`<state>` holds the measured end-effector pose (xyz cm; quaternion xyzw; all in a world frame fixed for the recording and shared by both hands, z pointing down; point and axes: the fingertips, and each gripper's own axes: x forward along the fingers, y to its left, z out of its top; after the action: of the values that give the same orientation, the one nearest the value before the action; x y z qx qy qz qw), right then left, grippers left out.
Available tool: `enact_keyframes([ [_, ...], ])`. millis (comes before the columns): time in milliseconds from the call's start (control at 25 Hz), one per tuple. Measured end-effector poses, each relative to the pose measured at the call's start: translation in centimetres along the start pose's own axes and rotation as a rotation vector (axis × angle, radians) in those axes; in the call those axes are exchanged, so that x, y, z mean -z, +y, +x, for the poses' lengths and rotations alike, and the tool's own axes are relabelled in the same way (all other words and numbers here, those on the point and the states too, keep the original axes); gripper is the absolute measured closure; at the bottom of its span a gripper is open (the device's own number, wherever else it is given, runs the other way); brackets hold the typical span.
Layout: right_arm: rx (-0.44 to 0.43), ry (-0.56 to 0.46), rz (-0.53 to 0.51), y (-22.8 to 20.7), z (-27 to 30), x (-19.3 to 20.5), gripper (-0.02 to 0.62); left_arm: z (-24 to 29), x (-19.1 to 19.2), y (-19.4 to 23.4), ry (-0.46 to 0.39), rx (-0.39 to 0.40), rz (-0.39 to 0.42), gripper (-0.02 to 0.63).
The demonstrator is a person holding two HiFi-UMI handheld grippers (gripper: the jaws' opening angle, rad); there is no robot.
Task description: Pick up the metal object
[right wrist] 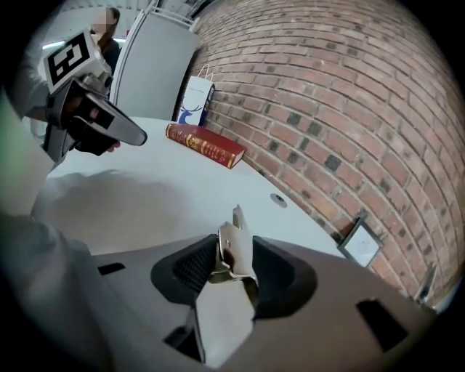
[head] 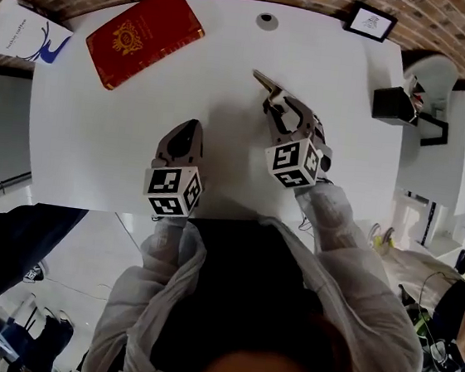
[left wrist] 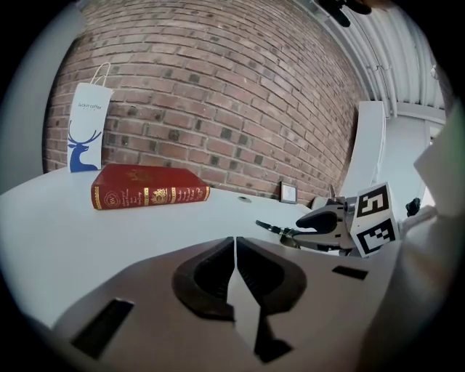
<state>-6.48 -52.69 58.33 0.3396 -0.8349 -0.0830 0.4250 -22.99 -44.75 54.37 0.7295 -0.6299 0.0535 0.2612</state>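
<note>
The metal object (head: 264, 79) is a small flat silvery piece. It stands between the jaws of my right gripper (head: 277, 101) at the middle of the white table (head: 95, 149), its end poking out past the fingertips. In the right gripper view the metal object (right wrist: 235, 227) is upright with both pads against its sides, so the right gripper (right wrist: 234, 256) is shut on it. From the left gripper view the metal object (left wrist: 270, 227) juts from the right gripper (left wrist: 301, 231) just over the tabletop. My left gripper (head: 191, 125) hovers to the left, shut and empty, as the left gripper (left wrist: 235, 251) shows in its own view.
A red book (head: 145, 36) lies at the table's far left, with a white paper bag (head: 25, 30) beyond it by the brick wall. A small framed picture (head: 370, 22) stands at the far right corner. A round cable port (head: 267, 21) sits at the back, and a black box (head: 392, 103) at the right edge.
</note>
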Motion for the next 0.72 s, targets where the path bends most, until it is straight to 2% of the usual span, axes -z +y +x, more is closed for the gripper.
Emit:
enact_keyframes([
  [320,0.036,0.024,-0.13,0.3,0.6,0.1,0.515,0.1,0.8,0.3,0.011,-0.005,-0.02,0.58],
  [520,0.079,-0.014,-0.123,-1.1,-0.3,-0.8,0.574,0.0,0.8,0.4,0.008,-0.008,-0.019,0.581],
  [720,0.071,-0.008,-0.097,-1.5,-0.5,-0.6,0.581,-0.3,0.6,0.1,-0.003,-0.007,-0.016,0.58],
])
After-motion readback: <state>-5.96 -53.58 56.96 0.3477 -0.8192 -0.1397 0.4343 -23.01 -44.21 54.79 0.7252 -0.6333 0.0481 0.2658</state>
